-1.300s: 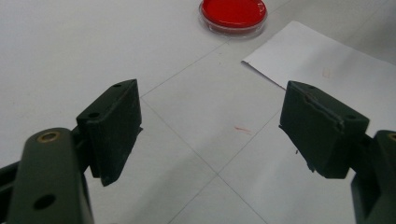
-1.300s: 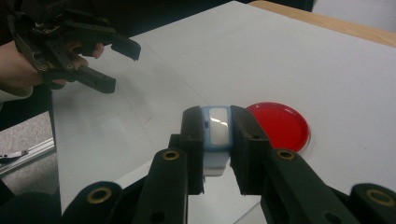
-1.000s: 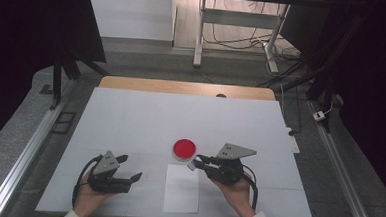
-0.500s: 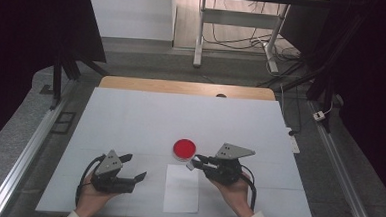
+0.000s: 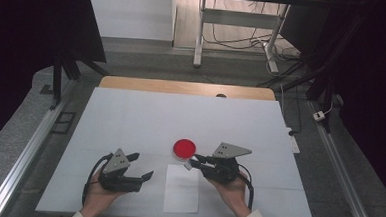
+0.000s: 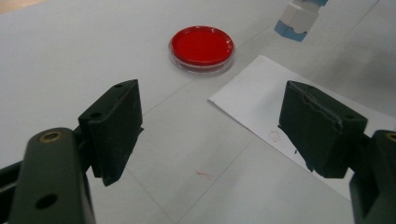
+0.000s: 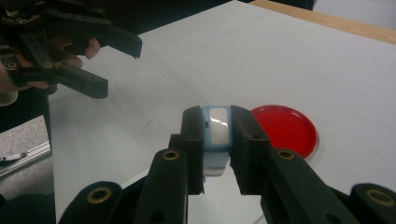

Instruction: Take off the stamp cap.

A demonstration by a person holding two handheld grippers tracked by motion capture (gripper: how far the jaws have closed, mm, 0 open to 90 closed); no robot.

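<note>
A round red dish (image 5: 185, 148) lies on the white table near its front middle, with a white sheet of paper (image 5: 182, 188) just in front of it. My right gripper (image 5: 192, 164) hovers at the paper's far right corner, shut on a small white and light-blue block (image 7: 217, 130); the red dish (image 7: 282, 130) sits just beyond its jaws. My left gripper (image 5: 144, 166) is left of the paper, open with nothing between its jaws. In the left gripper view the left gripper (image 6: 215, 121) faces the red dish (image 6: 201, 46), the paper (image 6: 299, 107) and the held block (image 6: 299, 18).
The table top (image 5: 130, 120) is a white board with a wooden strip (image 5: 182, 87) along its far edge. Metal rails (image 5: 28, 150) run along both sides. A metal stand with cables (image 5: 235, 25) is on the floor beyond the table.
My left gripper has shifted a little to the right, toward the paper, and risen slightly. The right gripper with the block has stayed put.
</note>
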